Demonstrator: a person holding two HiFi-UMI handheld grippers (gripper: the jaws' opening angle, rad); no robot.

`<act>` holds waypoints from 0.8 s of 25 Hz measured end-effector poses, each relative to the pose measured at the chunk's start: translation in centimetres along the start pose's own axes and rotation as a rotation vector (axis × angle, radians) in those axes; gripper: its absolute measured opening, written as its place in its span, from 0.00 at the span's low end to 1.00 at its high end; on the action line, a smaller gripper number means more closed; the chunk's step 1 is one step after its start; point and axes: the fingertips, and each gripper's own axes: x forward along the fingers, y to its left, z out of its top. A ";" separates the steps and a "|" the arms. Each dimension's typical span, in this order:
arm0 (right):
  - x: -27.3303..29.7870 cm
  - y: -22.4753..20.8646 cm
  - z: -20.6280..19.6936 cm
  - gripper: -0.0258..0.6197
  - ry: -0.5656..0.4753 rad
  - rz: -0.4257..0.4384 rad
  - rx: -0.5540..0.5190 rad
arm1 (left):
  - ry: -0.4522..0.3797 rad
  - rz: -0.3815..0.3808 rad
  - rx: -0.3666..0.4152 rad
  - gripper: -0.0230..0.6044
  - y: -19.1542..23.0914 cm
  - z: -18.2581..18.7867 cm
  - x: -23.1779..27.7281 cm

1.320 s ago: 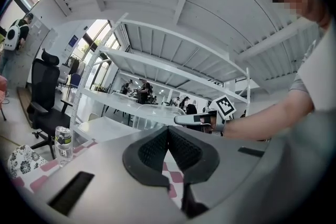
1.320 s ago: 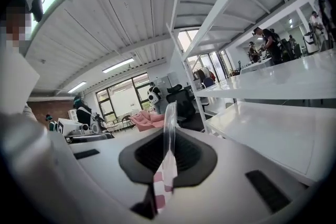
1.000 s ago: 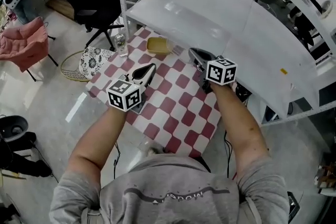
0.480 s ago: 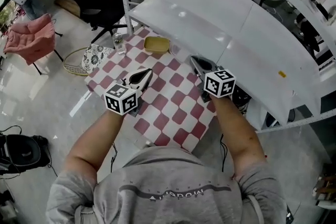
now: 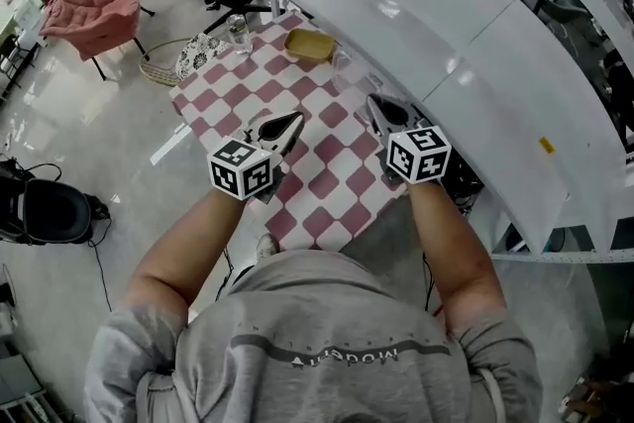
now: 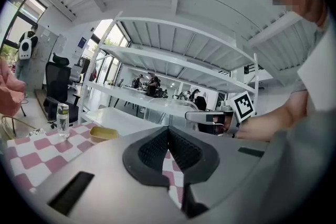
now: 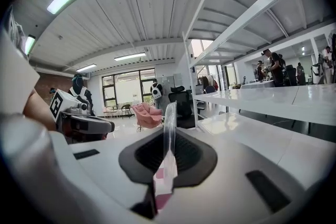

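Grey left gripper (image 5: pixel 288 123), right gripper (image 5: pixel 379 104), forearms (image 5: pixel 193 248) outstretched

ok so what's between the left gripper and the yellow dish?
Nothing but bare checked cloth. In the head view the left gripper and the yellow dish sit apart, with only red-and-white squares between them.

The person wears a grey short-sleeved T-shirt (image 5: pixel 317 337) with pale lettering across the back. The left tongs (image 5: pixel 288 122) and right tongs (image 5: pixel 376 102) have grey bodies, black ribbed pads and white cubes bearing black square markers.
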 end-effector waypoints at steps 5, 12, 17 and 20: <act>-1.3 0.5 -1.1 0.09 0.012 0.022 -0.008 | 0.015 0.047 -0.002 0.06 -2.1 -1.7 -0.9; -2.6 2.6 -3.5 0.09 0.040 0.061 -0.033 | 0.031 0.101 -0.016 0.06 -3.5 -4.4 -2.9; -3.8 4.9 -6.9 0.09 0.091 0.061 -0.054 | 0.052 0.063 -0.021 0.06 -4.6 -6.9 -4.2; -3.9 6.6 -9.0 0.09 0.124 0.045 -0.067 | 0.087 0.010 -0.026 0.06 -4.9 -8.7 -5.2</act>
